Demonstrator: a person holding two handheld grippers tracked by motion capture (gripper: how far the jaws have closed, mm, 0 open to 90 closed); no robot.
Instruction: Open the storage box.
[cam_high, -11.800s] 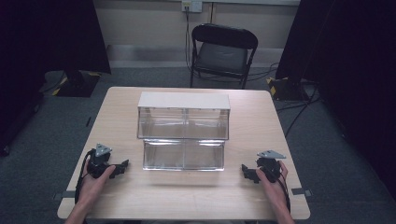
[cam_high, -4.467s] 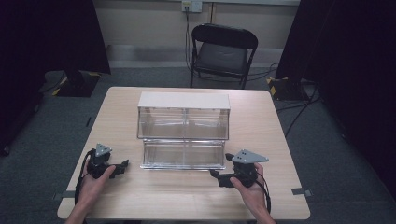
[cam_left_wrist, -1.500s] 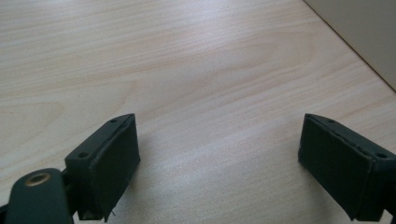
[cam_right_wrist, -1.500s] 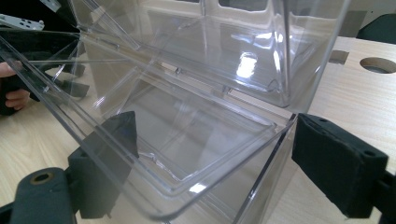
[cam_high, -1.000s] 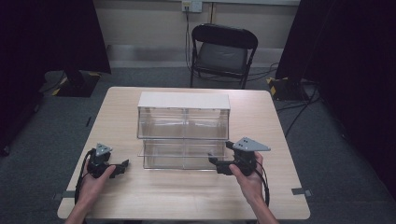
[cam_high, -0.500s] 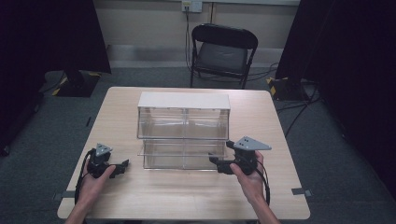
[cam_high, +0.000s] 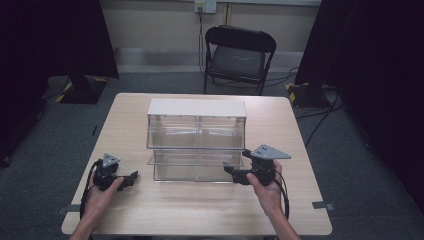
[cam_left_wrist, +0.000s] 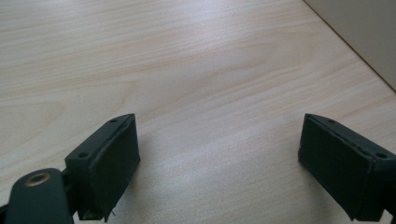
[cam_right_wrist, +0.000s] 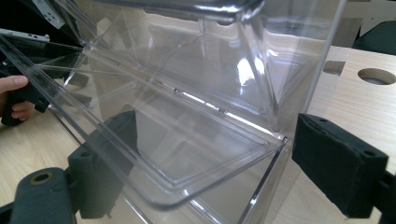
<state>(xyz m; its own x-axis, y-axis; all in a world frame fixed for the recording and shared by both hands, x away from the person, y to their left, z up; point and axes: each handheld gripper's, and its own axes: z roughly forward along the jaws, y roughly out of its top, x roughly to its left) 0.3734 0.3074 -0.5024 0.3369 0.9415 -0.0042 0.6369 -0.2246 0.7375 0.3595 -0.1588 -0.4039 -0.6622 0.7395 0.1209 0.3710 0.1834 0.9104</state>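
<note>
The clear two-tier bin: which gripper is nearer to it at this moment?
Right. The right gripper sits at the lower tier's right front corner of the clear bin, jaws open around its flap. The left gripper rests apart on the table, left of it.

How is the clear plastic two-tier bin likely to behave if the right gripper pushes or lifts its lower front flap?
The clear bin looks thin-walled and holds nothing visible, so it is probably light and may slide on the smooth table. Its glossy lower flap may slip between the open right gripper pads. Being tall with an overhanging top, it might tip if pushed high.
</note>
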